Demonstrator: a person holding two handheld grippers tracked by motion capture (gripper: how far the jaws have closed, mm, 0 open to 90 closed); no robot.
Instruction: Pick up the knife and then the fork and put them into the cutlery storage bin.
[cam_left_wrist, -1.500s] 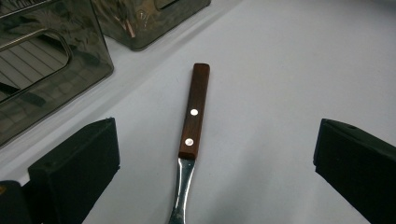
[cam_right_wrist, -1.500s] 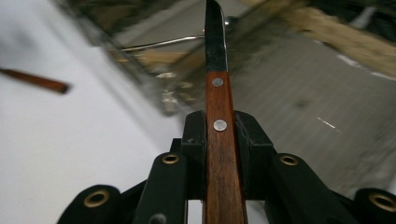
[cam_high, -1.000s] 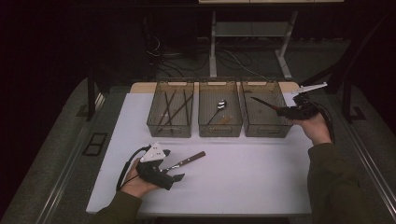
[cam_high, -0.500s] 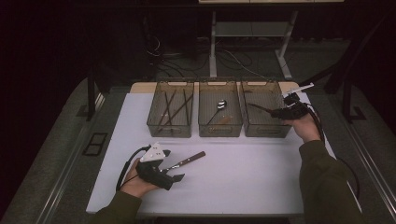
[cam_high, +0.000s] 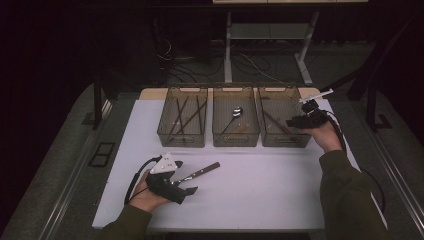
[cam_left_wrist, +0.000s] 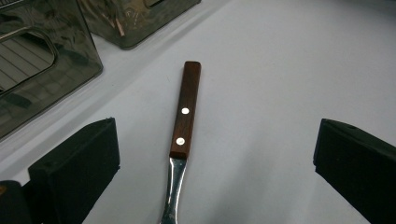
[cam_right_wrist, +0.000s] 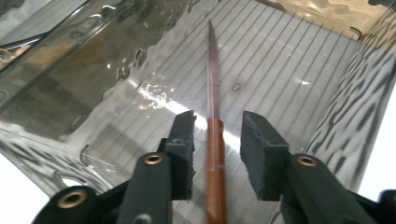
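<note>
right gripper (cam_right_wrist: 217, 140) fingers, just opening, flank a knife (cam_right_wrist: 214, 116) in the three o'clock bin (cam_high: 280, 117); left gripper (cam_left_wrist: 215, 163) wide open around a wood-handled utensil (cam_left_wrist: 186, 112).

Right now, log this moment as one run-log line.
right gripper: jaws just opening, knife between, unpressed, in right bin | left gripper: open around wooden-handled utensil on table

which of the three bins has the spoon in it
The middle bin: a spoon lies in it, bowl toward the far end. The left bin holds thin dark sticks, and the right bin holds a wooden-handled knife.
</note>
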